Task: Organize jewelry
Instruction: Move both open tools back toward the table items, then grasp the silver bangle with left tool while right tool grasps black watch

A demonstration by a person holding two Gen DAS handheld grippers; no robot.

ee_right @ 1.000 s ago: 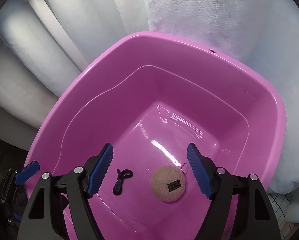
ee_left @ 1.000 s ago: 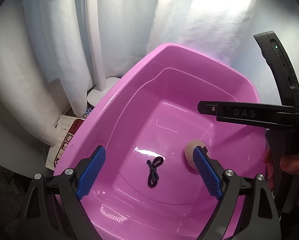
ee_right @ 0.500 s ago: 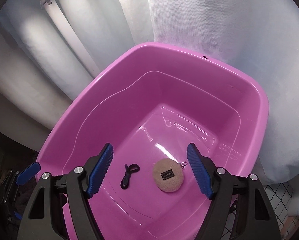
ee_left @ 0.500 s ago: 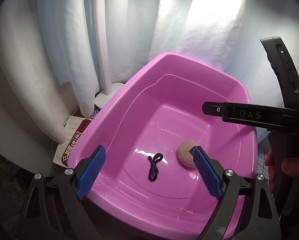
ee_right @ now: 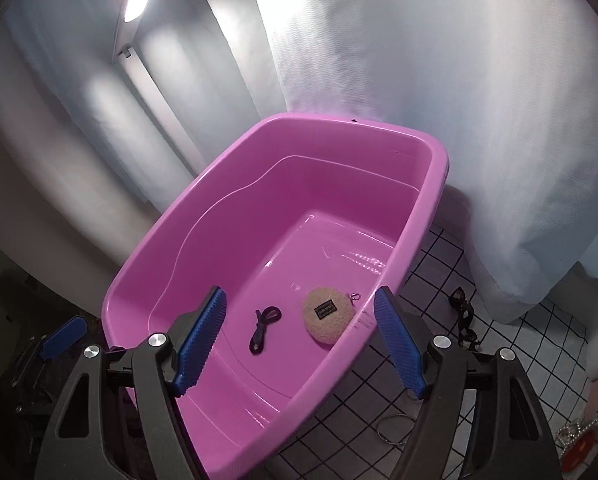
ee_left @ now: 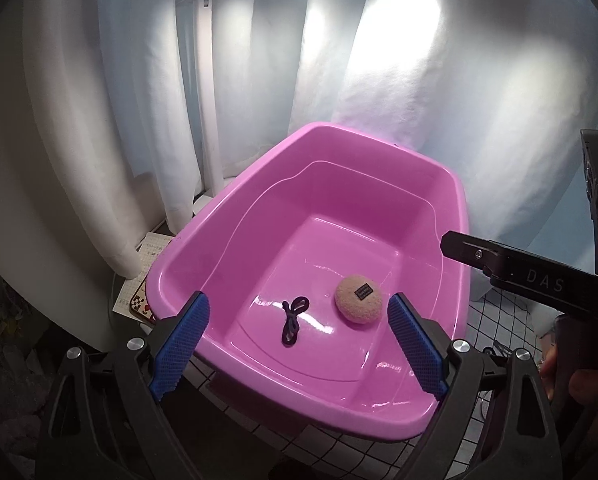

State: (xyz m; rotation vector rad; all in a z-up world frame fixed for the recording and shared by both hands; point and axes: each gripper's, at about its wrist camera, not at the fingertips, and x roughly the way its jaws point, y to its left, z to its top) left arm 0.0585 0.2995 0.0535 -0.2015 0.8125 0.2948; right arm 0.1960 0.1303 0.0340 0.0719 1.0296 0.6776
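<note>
Jewelry: black cord (ee_left: 293, 320) and round fuzzy pouch (ee_left: 358, 299) lie apart on pink tub (ee_left: 455, 200) floor, collected there. More pieces (ee_right: 463, 316) wait on gridded worktop (ee_right: 439, 256). Left gripper (ee_left: 297, 344) and right gripper (ee_right: 299, 336) both wide, empty, above the tub.

Pink tub (ee_right: 427, 216) held black cord (ee_right: 263, 323) and tan round pouch (ee_right: 328, 315), pouch at cord's 3 o'clock; right gripper (ee_right: 299, 336) spread wide, empty.

The tub (ee_left: 439, 184) was bright pink, the cord (ee_left: 292, 320) in it dark, the round pouch (ee_left: 358, 299) beige with a black label, the fingers (ee_left: 181, 334) blue, and the table (ee_right: 439, 280) white with a black grid.
</note>
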